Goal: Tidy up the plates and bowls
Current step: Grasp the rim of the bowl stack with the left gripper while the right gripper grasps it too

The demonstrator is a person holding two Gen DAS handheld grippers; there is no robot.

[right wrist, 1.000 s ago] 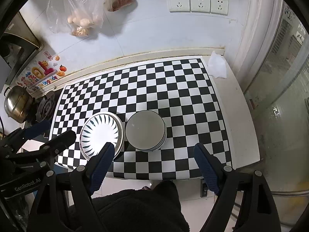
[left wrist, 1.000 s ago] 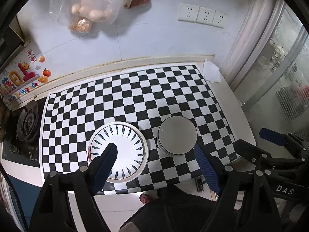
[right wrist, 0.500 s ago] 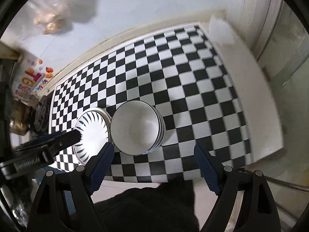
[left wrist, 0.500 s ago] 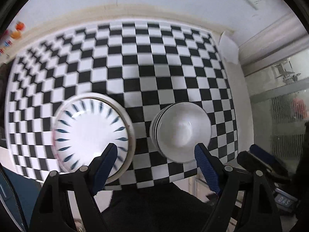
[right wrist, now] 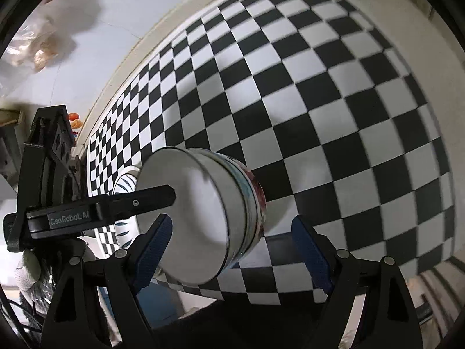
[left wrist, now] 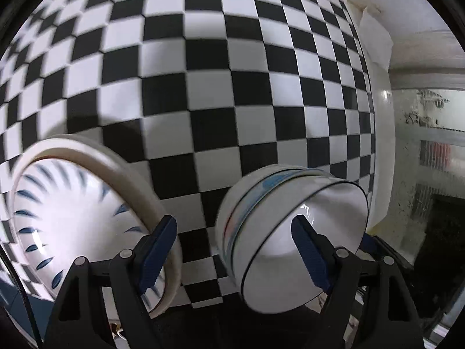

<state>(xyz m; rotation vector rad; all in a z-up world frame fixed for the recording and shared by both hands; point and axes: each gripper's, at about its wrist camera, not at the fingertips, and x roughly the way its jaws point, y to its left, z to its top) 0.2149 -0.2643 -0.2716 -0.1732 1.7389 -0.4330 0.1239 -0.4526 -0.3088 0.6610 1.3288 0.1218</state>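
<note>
Bowl stack upright on checkered mat, plate flat beside, L gripper open.

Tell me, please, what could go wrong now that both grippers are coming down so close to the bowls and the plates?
1. The bowls are a nested stack near the counter's front edge; a sideways push may slide or topple them off.
2. The left gripper is open, with one finger over the plates and the other over the bowls, so closing may catch neither.
3. In the right view the left gripper reaches across the bowls; the grippers may collide.
</note>
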